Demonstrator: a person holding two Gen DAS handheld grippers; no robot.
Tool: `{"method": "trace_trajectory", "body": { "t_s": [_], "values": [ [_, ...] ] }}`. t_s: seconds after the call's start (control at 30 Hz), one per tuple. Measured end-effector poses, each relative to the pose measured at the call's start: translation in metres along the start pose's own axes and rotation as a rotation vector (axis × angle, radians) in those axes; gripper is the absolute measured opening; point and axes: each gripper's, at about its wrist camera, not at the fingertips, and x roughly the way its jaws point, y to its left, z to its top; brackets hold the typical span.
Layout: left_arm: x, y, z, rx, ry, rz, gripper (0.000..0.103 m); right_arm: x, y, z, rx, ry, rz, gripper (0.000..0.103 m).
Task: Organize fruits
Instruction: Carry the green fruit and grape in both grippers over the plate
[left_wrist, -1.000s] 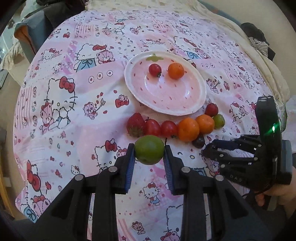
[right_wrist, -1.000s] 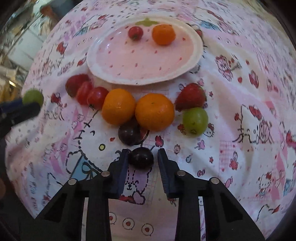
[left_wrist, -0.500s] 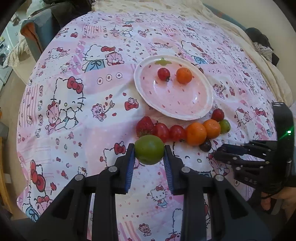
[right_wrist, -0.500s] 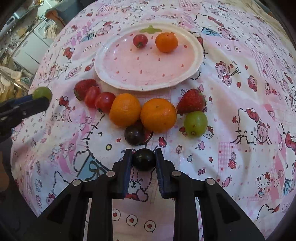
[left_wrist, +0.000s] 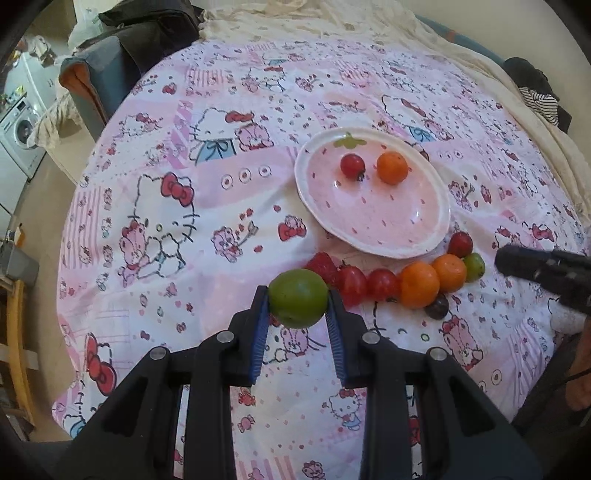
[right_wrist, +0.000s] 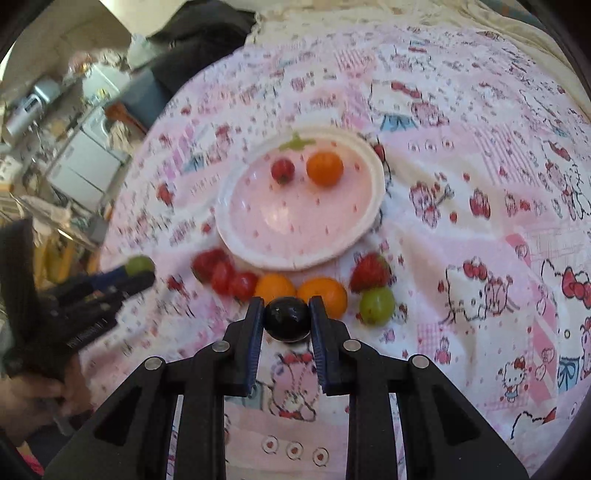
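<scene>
Over the bed: I have both tools raised higher than a second ago; the patterned bedspread (left_wrist: 177, 206) shows far more of itself in both views.
Plate: the pink plate (left_wrist: 436, 236) holds one cherry tomato (left_wrist: 352, 165) and one small orange (left_wrist: 392, 168), same as before.
Row of fruit: strawberries, tomatoes, oranges and a green grape sit just beside the plate's near rim, undisturbed.
Left tool (left_wrist: 298, 308): clamped on the green plum (left_wrist: 297, 297), carried clear of the cloth.
Right tool (right_wrist: 287, 320): a second ago it straddled the dark grape (right_wrist: 287, 318) on the cloth; now it pinches and lifts it.
Meaning: I judge both picks done; delivery to the plate comes next.
</scene>
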Motion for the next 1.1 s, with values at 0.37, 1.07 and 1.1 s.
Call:
{"method": "trace_trajectory", "body": {
  "t_s": [0.37, 1.07, 1.1],
  "values": [
    [-0.02, 0.011, 0.056, -0.017, -0.112, 0.02, 0.026, -0.033, -0.017, 0.047, 0.059, -0.171, 0.084, 0.026],
    [0.061, -0.038, 0.127, 0.107, -0.093, 0.009, 0.026, 0.023, -0.042, 0.113, 0.041, -0.141, 0.049, 0.026],
    [0.065, -0.04, 0.126, 0.115, -0.087, 0.013, 0.026, 0.027, -0.042, 0.114, 0.043, -0.132, 0.046, 0.026]
  ]
}}
